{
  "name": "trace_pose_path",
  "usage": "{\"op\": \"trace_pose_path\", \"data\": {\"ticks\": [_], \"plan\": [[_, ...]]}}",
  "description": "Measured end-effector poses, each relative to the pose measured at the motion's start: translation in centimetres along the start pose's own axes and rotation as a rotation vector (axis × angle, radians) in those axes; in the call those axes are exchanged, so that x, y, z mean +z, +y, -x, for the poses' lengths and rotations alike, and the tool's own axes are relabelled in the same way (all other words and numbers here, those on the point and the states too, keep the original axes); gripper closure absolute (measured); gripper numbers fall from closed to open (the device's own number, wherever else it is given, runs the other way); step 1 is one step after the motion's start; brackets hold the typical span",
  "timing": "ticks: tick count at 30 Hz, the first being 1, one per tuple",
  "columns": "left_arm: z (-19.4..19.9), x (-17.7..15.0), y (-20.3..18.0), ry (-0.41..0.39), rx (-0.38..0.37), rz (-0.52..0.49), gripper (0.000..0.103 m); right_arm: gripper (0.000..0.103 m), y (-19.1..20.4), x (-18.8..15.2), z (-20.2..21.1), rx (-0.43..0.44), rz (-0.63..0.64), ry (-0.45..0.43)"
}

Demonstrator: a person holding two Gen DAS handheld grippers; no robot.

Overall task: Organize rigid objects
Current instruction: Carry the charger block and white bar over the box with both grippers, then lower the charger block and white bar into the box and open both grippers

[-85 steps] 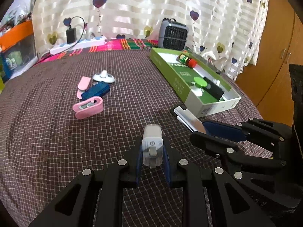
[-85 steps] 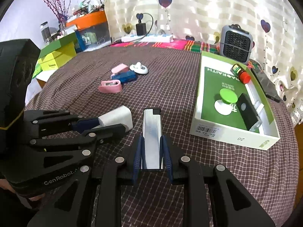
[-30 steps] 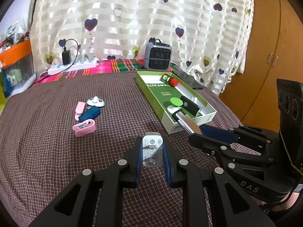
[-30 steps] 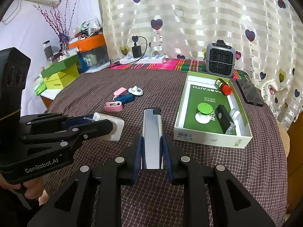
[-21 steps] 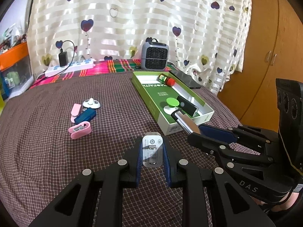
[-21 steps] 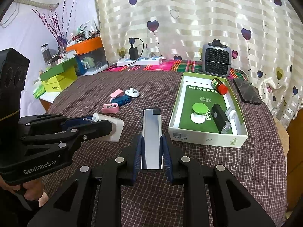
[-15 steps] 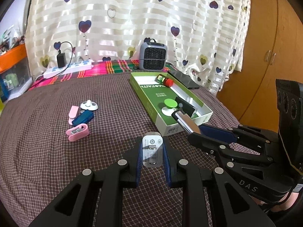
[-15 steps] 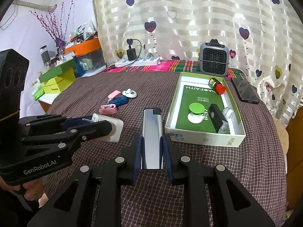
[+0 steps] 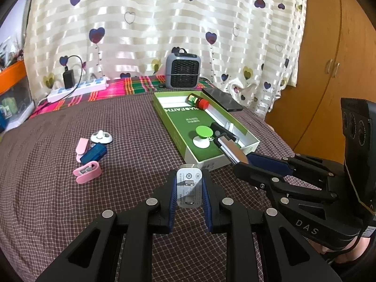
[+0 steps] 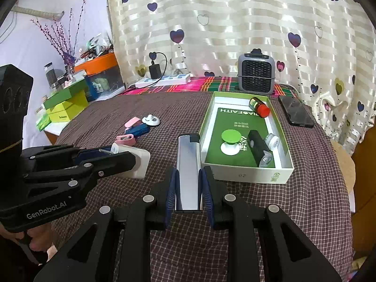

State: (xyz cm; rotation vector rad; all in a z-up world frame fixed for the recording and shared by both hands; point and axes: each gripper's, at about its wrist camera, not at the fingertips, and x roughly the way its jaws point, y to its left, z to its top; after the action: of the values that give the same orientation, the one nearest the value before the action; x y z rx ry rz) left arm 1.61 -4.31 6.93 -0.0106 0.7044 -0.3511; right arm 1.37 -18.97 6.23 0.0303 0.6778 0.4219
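My left gripper [image 9: 189, 189] is shut on a white charger plug [image 9: 189, 191], held above the checked cloth; it also shows in the right wrist view [image 10: 135, 162]. My right gripper [image 10: 188, 188] is shut on a silver lighter [image 10: 188, 166], seen in the left wrist view [image 9: 231, 150] just before the near corner of the green box [image 9: 225, 162]. The green box [image 10: 244, 176] holds a green-and-white knob [image 10: 230, 141], a black device [image 10: 258, 146], a small white jar [image 10: 271, 141] and a red-capped bottle [image 10: 258, 107].
On the cloth to the left lie a pink clip [image 9: 87, 175], a blue stick [image 9: 94, 154], a pink piece [image 9: 82, 145] and a white knob [image 9: 101, 137]. A grey heater [image 9: 182, 71], power strip [image 9: 77, 90] and black phone [image 10: 295, 114] stand behind. Boxes [image 10: 65, 108] crowd the far left.
Both grippers have risen and pulled back, still holding the plug and lighter; the green box and small items now look farther away and shifted slightly left.
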Motion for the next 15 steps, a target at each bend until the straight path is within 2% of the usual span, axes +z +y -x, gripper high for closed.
{"op": "trace_pose_path", "data": {"ticks": [15], "plan": [[-1.4,1.4,-1.4,-0.006,-0.019,-0.026,0.084,0.079,-1.8,0.5,-0.2,-0.022,-0.021,-0.007]]}}
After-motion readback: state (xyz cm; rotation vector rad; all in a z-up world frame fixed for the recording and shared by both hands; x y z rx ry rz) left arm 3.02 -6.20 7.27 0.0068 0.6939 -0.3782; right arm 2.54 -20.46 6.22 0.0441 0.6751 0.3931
